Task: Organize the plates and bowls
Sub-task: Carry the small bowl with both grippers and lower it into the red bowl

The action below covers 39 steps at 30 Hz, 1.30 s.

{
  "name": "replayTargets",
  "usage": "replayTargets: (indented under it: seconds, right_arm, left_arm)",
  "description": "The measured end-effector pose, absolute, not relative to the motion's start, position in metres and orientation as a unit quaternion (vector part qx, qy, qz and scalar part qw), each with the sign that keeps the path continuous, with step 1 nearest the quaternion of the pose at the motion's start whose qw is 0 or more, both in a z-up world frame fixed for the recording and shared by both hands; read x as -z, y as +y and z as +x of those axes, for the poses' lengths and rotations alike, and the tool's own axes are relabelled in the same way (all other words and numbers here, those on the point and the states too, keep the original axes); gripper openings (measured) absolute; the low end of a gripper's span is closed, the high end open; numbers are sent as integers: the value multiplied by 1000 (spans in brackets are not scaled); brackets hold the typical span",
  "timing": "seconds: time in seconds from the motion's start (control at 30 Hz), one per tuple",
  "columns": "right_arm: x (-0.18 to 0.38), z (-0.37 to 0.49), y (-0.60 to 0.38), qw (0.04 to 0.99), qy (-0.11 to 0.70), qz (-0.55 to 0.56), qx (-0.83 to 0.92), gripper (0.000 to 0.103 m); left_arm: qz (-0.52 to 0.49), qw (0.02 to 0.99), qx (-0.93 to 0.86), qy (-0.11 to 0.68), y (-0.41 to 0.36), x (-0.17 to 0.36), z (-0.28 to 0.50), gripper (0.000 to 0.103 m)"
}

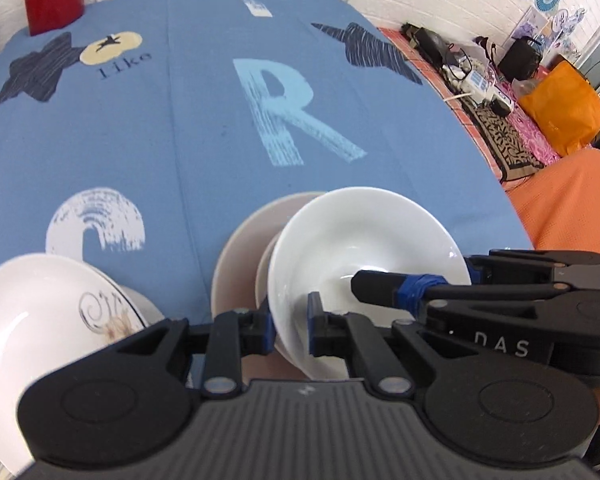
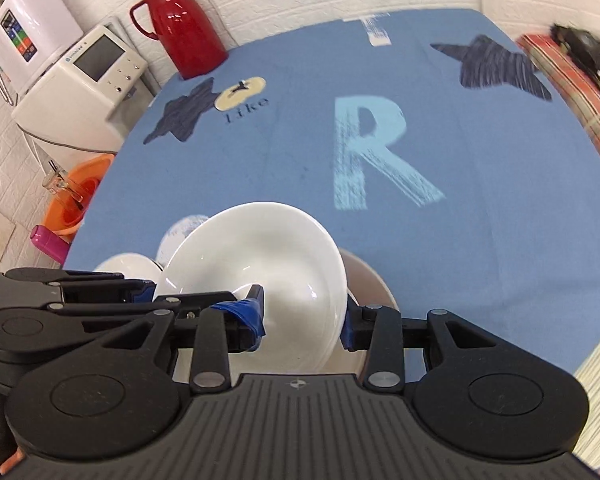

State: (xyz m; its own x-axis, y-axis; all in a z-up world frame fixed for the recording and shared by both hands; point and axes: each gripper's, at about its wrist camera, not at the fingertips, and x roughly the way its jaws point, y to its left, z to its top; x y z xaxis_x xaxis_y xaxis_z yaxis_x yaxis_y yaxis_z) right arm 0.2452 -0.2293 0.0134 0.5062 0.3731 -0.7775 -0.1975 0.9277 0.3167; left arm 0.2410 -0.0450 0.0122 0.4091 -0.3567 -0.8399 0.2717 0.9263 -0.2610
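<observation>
Both claws (image 2: 302, 322) pinch a tilted white bowl (image 2: 267, 264) above the blue tablecloth (image 2: 480, 240).

Left gripper (image 1: 291, 330) tilted steeply downward, fingers (image 1: 263, 330) pinched tight on the near rim of a plain white bowl (image 1: 364, 236). Right gripper (image 2: 303, 320) angled down likewise, clamped on the same bowl's rim from the opposite side, blue-taped finger inside, other finger outside. Both grippers side by side, fingers crossing into each other's view, bowl held between them.
</observation>
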Motion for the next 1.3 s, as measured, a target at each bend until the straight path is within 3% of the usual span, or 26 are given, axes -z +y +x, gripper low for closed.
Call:
replayTargets:
  seconds: [0.87, 1.3]
  right_arm:
    - [5, 239, -239, 860, 463, 110, -183, 23]
    - [7, 241, -241, 857, 466, 123, -182, 22]
  left_arm:
    - [-53, 855, 192, 478, -42, -8, 228, 3]
    - [-64, 849, 210, 481, -35, -6, 231, 10]
